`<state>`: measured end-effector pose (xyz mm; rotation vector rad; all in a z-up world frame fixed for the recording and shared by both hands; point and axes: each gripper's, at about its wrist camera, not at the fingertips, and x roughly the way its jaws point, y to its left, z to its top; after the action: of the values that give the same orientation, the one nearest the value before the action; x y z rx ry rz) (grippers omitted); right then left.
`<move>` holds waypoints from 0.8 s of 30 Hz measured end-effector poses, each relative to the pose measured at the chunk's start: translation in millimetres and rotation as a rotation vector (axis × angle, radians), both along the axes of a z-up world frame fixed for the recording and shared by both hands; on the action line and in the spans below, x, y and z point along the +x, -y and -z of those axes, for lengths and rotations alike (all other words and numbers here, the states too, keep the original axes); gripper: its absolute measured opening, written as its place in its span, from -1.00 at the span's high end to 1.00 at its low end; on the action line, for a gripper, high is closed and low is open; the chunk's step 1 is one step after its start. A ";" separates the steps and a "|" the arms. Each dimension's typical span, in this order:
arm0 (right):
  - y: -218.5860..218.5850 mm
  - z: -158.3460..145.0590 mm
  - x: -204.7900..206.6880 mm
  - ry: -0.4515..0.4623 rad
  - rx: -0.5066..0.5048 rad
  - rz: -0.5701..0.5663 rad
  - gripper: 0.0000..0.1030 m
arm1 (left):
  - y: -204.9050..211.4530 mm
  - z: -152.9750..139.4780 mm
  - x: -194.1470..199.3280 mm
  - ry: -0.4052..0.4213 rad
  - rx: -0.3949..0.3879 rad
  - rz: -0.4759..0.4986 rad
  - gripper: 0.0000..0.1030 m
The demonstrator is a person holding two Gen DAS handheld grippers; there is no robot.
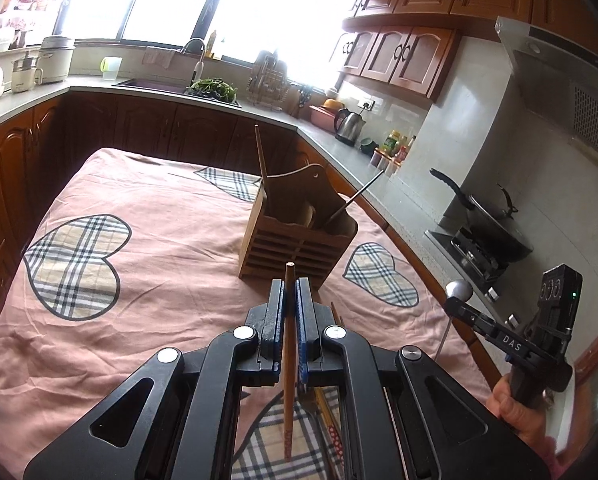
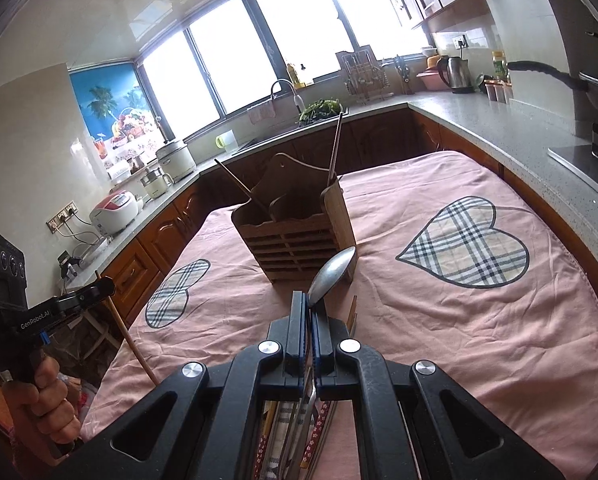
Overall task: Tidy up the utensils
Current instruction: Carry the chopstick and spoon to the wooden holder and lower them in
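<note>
The left gripper (image 1: 290, 304) has its fingers pinching a wooden chopstick (image 1: 288, 360) near its upper end, so most of its length hangs free below and could swing or clip the rim of the wooden holder (image 1: 297, 240) as it goes in. The right gripper (image 2: 309, 312) has its fingers pinching a metal spoon (image 2: 331, 274) by the handle, bowl up; the smooth handle may slip or twist. Both are raised above the pink cloth (image 2: 439, 340) on the surface, near the holder. Moving in together, the grippers could collide or tip the holder. More utensils (image 2: 311, 432) lie below.
</note>
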<state>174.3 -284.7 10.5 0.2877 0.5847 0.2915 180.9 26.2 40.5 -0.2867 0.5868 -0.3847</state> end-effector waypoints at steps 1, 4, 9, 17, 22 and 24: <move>-0.4 -1.8 0.5 0.012 -0.002 0.003 0.95 | -1.0 -1.5 0.9 0.006 -0.008 -0.005 0.91; -1.2 -5.5 4.8 0.043 -0.009 0.014 0.95 | -3.8 -6.9 4.0 0.023 -0.025 -0.022 0.91; -3.8 -12.7 15.8 0.097 -0.012 0.024 0.95 | -6.7 -22.2 12.1 0.064 -0.061 -0.044 0.91; -2.0 -36.3 46.2 0.215 0.012 0.057 0.95 | -4.3 -52.0 38.2 0.144 -0.084 -0.074 0.91; 0.1 -58.4 68.3 0.298 0.029 0.090 0.95 | 0.0 -68.9 63.2 0.197 -0.101 -0.097 0.91; 0.7 -65.8 78.3 0.322 0.030 0.107 0.95 | 0.7 -75.8 74.6 0.221 -0.103 -0.114 0.91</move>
<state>252.6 -285.3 76.3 0.2924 0.2468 0.2372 255.6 25.5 116.3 -0.3697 0.3323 -0.3315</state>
